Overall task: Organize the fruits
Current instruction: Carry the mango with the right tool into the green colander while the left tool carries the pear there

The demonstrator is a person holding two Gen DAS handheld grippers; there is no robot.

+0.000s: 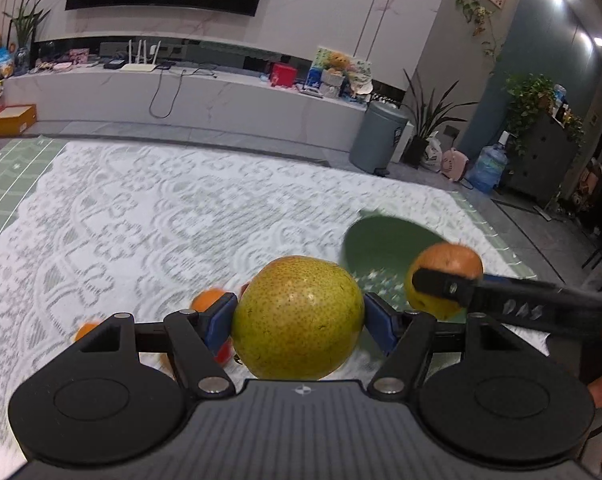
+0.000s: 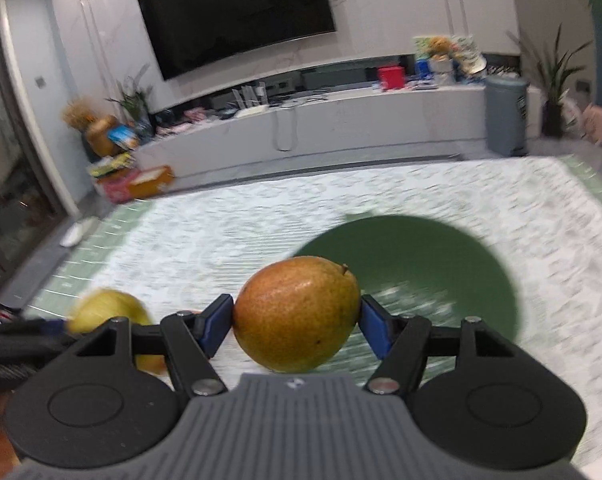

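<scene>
My left gripper (image 1: 297, 316) is shut on a yellow-green pear (image 1: 297, 318) and holds it above the lace tablecloth. My right gripper (image 2: 297, 316) is shut on an orange-brown pear (image 2: 297, 314), held just in front of a dark green plate (image 2: 429, 264). In the left wrist view the right gripper's pear (image 1: 447, 264) shows at the right, over the near edge of the plate (image 1: 381, 240). In the right wrist view the left gripper's pear (image 2: 109, 312) shows blurred at the left. Small oranges (image 1: 207, 300) and a red fruit (image 1: 225, 354) lie on the cloth below the left gripper.
The table carries a white lace cloth (image 1: 161, 220) over a green mat (image 1: 17, 168). Beyond the far edge are a TV bench (image 1: 181, 92), a grey bin (image 1: 379, 136), potted plants and a water jug (image 1: 489, 168).
</scene>
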